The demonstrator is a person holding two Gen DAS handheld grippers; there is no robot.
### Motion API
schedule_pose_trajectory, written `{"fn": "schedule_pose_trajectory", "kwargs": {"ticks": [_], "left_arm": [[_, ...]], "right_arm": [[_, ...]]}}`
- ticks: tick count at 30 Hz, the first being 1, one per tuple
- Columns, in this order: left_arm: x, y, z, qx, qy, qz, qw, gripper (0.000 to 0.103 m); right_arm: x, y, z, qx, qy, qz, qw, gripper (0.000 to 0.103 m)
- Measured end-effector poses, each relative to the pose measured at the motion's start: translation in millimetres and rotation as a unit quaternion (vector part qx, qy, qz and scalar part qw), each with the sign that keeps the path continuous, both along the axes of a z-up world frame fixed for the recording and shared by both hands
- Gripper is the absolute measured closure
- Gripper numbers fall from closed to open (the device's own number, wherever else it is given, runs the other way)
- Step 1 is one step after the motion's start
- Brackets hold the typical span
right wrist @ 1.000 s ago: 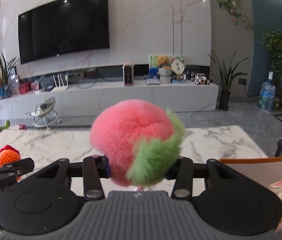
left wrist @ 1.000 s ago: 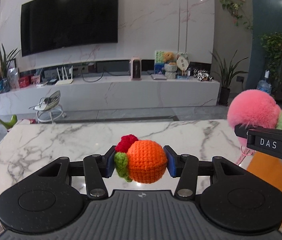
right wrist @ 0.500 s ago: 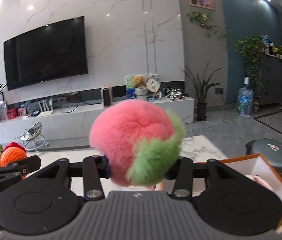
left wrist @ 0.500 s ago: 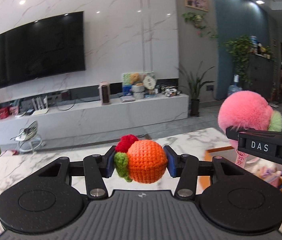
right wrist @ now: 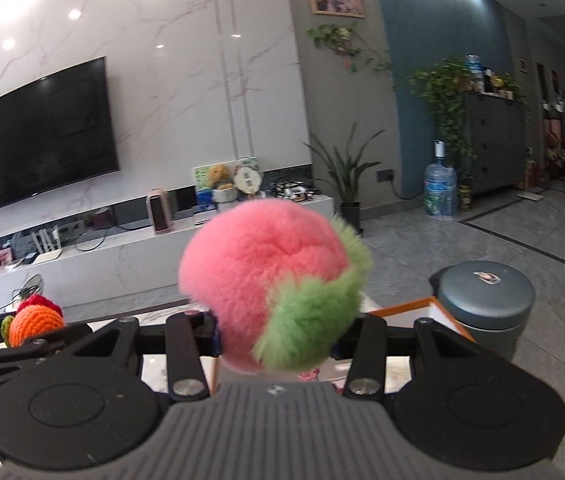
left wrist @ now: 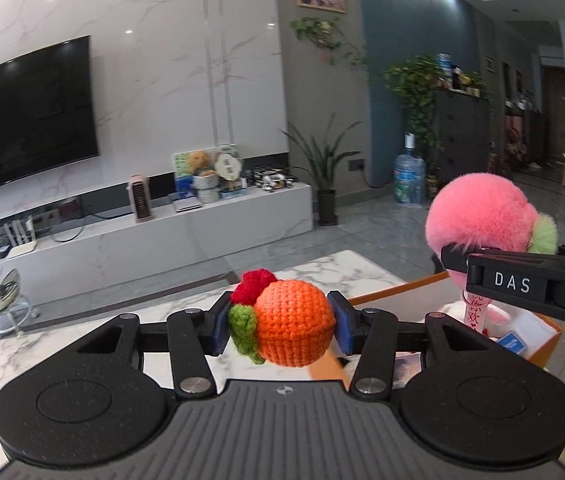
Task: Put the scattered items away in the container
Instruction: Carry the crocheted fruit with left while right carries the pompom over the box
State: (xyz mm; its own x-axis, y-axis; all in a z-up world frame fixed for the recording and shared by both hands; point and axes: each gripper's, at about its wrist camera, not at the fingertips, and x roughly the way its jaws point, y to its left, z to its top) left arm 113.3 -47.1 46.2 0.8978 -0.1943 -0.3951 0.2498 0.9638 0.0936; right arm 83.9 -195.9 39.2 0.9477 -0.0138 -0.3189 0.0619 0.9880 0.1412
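My left gripper (left wrist: 280, 330) is shut on an orange crocheted ball (left wrist: 292, 324) with green and red knitted bits, held above the marble table (left wrist: 62, 344). My right gripper (right wrist: 274, 338) is shut on a fluffy pink peach plush (right wrist: 262, 276) with green leaves; it also shows at the right of the left wrist view (left wrist: 478, 216). The orange-rimmed white box (left wrist: 538, 340) lies below and to the right, with several items inside. Its corner shows in the right wrist view (right wrist: 426, 308). The crocheted ball shows at the left of the right wrist view (right wrist: 34, 326).
A grey round bin (right wrist: 486, 312) stands on the floor beyond the box. A TV console (left wrist: 142, 236) and a wall TV (left wrist: 22, 120) are across the room. A water bottle (left wrist: 408, 180) stands by the plants.
Both grippers have swung to the right with their toys held. The box has come into view beneath and beside them, and the table has slid left.
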Motion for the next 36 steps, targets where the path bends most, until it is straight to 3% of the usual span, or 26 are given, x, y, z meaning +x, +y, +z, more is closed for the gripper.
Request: {"fn": "schedule_pose_trajectory", "kwargs": {"ticks": [17,36], "left_arm": [[35.6,-67.8,-35.3,0.022,0.043,-0.064,0.9968,0.046],[92.3,-83.7,-94.5,0.047,0.103,-0.092,0.9893,0.046]], "right_arm": [[30.9,-73.9,-33.9,0.022,0.048,-0.044,0.998,0.055],[94.3,-74.4,-83.9,0.034,0.119,-0.004,0.992,0.055]]}}
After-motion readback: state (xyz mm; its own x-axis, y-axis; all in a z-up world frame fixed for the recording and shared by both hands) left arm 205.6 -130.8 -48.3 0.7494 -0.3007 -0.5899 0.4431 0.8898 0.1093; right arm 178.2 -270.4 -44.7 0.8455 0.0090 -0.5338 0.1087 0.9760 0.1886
